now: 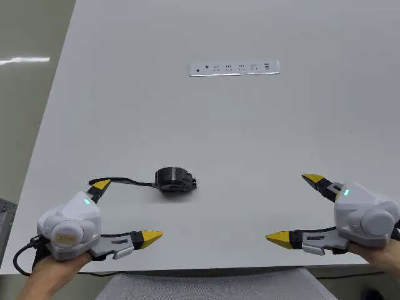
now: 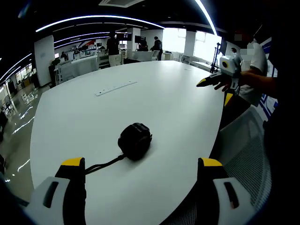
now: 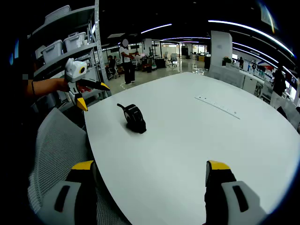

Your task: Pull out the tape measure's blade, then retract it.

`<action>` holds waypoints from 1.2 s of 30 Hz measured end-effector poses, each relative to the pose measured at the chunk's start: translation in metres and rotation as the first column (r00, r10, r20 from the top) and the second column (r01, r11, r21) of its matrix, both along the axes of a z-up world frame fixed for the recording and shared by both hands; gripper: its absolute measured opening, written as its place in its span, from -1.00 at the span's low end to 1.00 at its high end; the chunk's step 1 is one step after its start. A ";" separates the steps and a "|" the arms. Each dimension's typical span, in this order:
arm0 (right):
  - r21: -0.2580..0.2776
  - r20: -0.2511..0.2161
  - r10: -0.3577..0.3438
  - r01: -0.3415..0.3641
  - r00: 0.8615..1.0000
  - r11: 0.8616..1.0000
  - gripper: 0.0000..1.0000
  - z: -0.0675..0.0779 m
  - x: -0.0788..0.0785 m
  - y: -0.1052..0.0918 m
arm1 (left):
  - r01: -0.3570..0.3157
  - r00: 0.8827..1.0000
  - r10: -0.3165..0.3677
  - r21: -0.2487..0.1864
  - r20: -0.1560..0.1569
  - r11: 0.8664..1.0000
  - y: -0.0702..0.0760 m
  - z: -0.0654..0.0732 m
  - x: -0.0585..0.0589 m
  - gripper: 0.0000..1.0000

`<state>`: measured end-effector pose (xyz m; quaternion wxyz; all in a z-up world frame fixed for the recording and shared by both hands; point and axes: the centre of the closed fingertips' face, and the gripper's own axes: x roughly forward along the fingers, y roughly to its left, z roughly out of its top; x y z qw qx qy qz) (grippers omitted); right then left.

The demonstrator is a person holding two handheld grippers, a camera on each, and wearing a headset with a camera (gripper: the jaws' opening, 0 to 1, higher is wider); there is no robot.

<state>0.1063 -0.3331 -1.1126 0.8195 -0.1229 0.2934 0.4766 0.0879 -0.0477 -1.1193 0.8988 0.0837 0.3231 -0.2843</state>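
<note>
White surface: wide and matt, with a power strip lying flat toward the far side.
Left gripper: held low at the near left edge, jaws spread wide, grasping nothing.
Right gripper: held low at the near right edge, jaws spread wide, nothing between them.
Tape measure: black, resting on the surface near the front edge, blade inside the case, closer to the left gripper and well apart from the right gripper; black cord trailing from the tape measure to just beside the left gripper's upper jaw.
</note>
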 end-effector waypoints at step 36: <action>-0.015 0.003 0.018 -0.017 1.000 1.000 0.92 0.000 0.003 -0.004 | 0.038 0.999 -0.038 0.030 -0.002 0.999 -0.003 0.000 0.008 0.96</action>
